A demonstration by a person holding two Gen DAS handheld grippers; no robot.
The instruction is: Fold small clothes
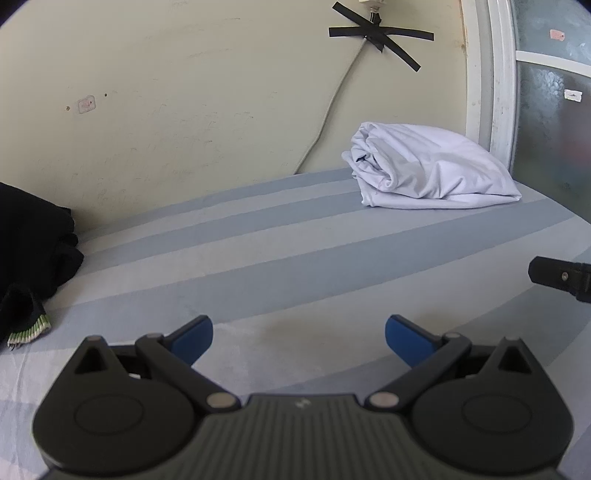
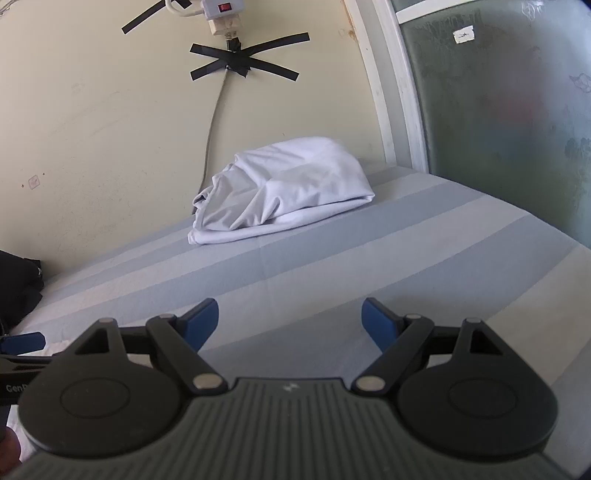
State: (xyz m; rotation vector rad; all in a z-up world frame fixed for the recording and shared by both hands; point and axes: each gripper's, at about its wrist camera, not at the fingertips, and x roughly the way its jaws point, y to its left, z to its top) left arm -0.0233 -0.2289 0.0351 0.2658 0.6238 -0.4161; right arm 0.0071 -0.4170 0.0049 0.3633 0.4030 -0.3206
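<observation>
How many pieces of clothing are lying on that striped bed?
2 that I can see: a folded white garment at the far side by the wall, and a dark heap at the left edge, which may hide more than one piece.

Left wrist view: low over striped bed (image 1: 295, 258), faces wall (image 1: 184, 110); white bundle (image 1: 432, 170) upper right, far. Right wrist view: same heading, bundle (image 2: 284, 188) centre, nearer. Both share bed, bundle, tape cross (image 1: 380, 33), dark clothes (image 1: 33, 251) at left, probably same pile.
</observation>
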